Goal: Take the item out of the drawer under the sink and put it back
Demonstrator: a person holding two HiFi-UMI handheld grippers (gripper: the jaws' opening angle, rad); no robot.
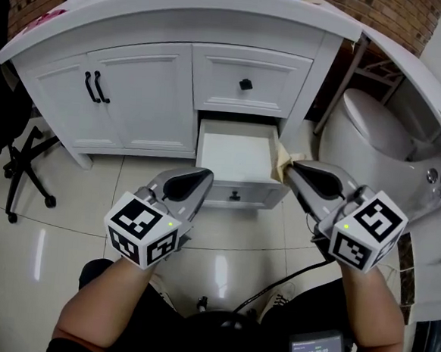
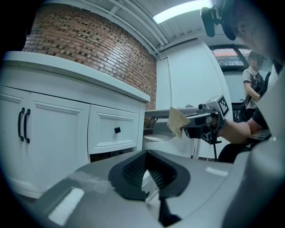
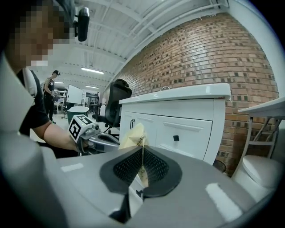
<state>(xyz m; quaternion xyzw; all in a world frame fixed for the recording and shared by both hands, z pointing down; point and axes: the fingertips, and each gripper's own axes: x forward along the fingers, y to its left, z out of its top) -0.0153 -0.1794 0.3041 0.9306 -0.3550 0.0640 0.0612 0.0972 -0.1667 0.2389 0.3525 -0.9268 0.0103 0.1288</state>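
The lower drawer (image 1: 234,157) of the sink cabinet (image 1: 135,96) is pulled out and its interior is bare. The item, a thin tan packet (image 1: 283,166), is out of the drawer and pinched between the fingers of the right gripper (image 1: 292,169). It stands on edge and projects forward past the fingertips. The packet hangs just beside the drawer's right front corner, at or slightly outside the right wall, so the cavity lies to its left and ahead. The return move therefore appears to call for a short leftward and downward shift by the right gripper. The left gripper (image 1: 200,177) hovers near the drawer's front panel with its fingers pressed together and empty.
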